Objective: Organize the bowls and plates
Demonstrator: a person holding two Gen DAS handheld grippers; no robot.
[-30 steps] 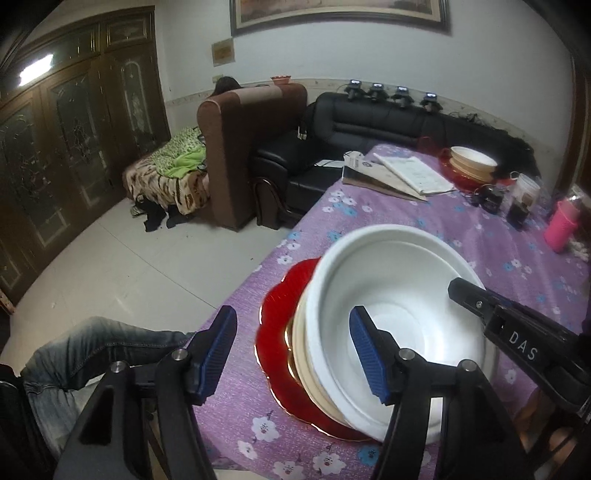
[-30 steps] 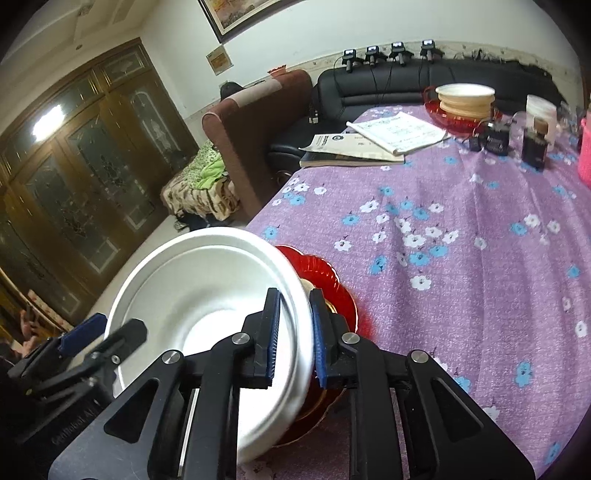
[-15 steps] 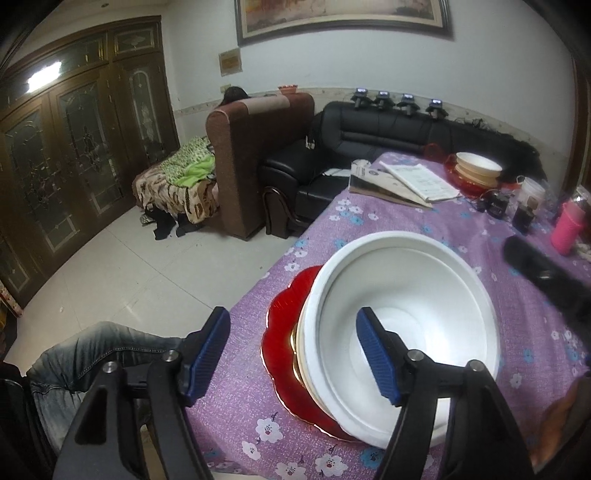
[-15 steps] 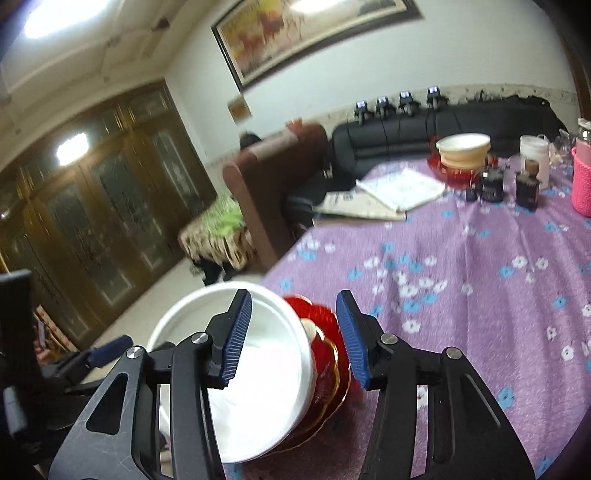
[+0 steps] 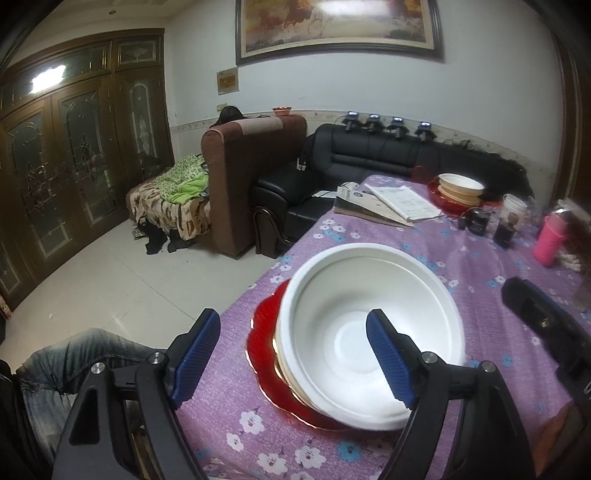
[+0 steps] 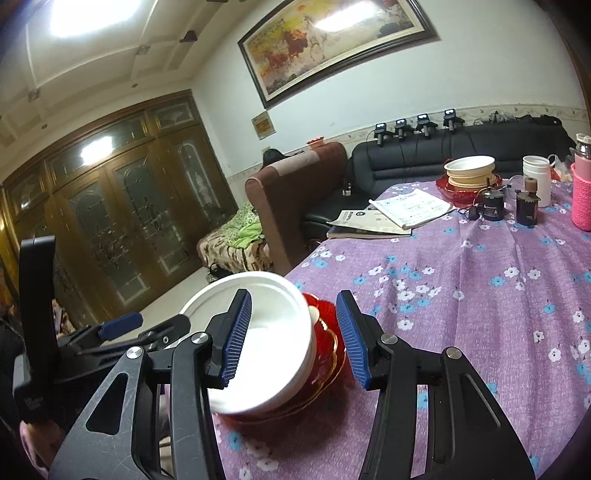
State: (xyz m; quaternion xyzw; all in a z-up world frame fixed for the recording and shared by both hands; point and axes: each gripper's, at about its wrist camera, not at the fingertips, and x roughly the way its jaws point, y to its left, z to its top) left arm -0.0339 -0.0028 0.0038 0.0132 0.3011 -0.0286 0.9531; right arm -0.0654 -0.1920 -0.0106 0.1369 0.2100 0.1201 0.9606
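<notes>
White bowl point(image 5: 369, 325) tops cream bowl on red plate point(image 5: 266, 332), near counter point(image 5: 480, 266) edge. Left gripper point(image 5: 291, 354) jaws opening, straddling bowl's near-left rim, no contact. Right gripper point(image 6: 293, 332) jaws half-wide, empty, bowl rim just ahead. Left nearer.

White walls carry a framed painting point(image 5: 338, 27) above a black sofa point(image 5: 373, 162). A brown armchair point(image 5: 255, 166) stands beside it on the pale tiled floor point(image 5: 110, 273). Dark wooden doors point(image 5: 74, 158) fill the left side; a ceiling light point(image 6: 88, 14) glares.
</notes>
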